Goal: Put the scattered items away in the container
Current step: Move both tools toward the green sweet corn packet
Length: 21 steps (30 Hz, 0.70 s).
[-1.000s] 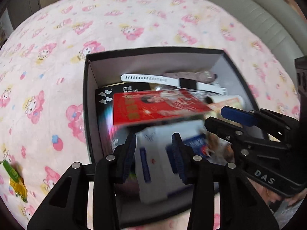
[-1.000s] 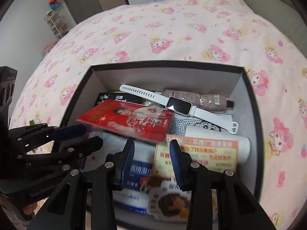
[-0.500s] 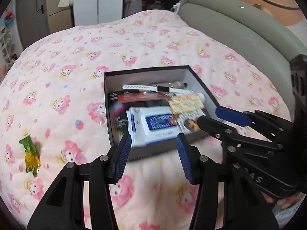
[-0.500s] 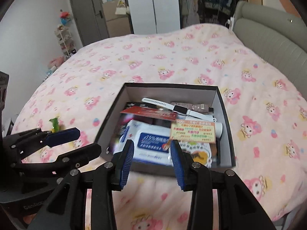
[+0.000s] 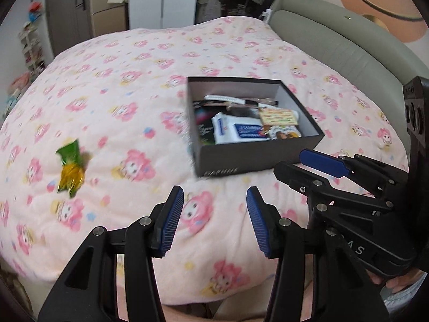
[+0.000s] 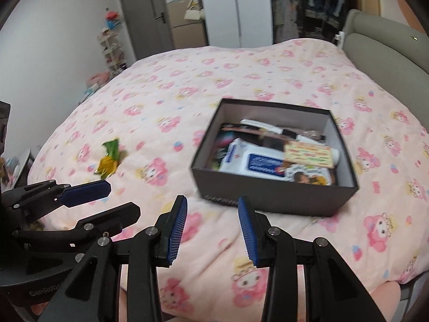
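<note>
A dark open box (image 5: 257, 158) (image 6: 270, 196) sits on the pink bed and holds a white wipes pack (image 5: 236, 131) (image 6: 252, 161), a white watch (image 5: 228, 98) (image 6: 262, 126), a yellow card (image 6: 308, 154) and other items. A green and yellow wrapper (image 5: 70, 166) (image 6: 109, 158) lies on the bed left of the box. My left gripper (image 5: 214, 214) is open and empty, near the bed's front edge. My right gripper (image 6: 211, 222) is open and empty, just in front of the box. Each gripper shows in the other's view: the right (image 5: 321, 166), the left (image 6: 88, 196).
The bed has a pink cartoon-print blanket (image 5: 134, 94) and a grey padded headboard (image 5: 335, 45) on the right. A grey door (image 6: 139, 13), white wardrobe (image 6: 228, 8) and small shelf rack (image 6: 112, 51) stand beyond the far edge.
Both grippers have pulled back and up from inside the box to the bed's near edge. The wipes pack the left gripper was over now lies in the box.
</note>
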Each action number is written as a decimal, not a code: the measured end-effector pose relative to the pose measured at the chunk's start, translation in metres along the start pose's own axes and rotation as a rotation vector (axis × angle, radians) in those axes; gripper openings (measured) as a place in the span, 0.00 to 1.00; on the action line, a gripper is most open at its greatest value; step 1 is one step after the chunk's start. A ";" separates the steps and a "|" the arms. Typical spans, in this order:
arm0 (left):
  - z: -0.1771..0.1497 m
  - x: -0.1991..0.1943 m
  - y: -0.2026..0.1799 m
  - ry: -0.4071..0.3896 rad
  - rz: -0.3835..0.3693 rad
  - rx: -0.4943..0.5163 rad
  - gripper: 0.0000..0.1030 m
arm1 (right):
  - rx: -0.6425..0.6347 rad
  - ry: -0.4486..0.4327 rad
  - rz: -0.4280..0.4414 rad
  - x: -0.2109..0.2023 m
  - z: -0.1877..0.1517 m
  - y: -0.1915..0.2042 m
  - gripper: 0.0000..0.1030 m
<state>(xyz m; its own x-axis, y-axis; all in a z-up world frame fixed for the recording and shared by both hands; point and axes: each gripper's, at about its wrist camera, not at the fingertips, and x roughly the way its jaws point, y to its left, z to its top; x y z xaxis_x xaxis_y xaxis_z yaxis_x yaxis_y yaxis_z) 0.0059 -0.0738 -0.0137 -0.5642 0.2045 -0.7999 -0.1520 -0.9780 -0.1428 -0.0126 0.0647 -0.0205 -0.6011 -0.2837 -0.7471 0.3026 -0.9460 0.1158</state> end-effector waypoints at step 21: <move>-0.062 -0.046 0.160 -0.057 0.206 -0.322 0.49 | -0.266 0.068 0.191 0.062 0.015 0.170 0.34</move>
<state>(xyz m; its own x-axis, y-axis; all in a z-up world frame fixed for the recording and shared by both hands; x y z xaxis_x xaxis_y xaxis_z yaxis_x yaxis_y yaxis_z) 0.0582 -0.2420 -0.0360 -0.6020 -0.0048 -0.7985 0.2270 -0.9597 -0.1654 -0.0094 -0.1162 -0.0377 -0.4666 -0.4322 -0.7717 0.5930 -0.8002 0.0896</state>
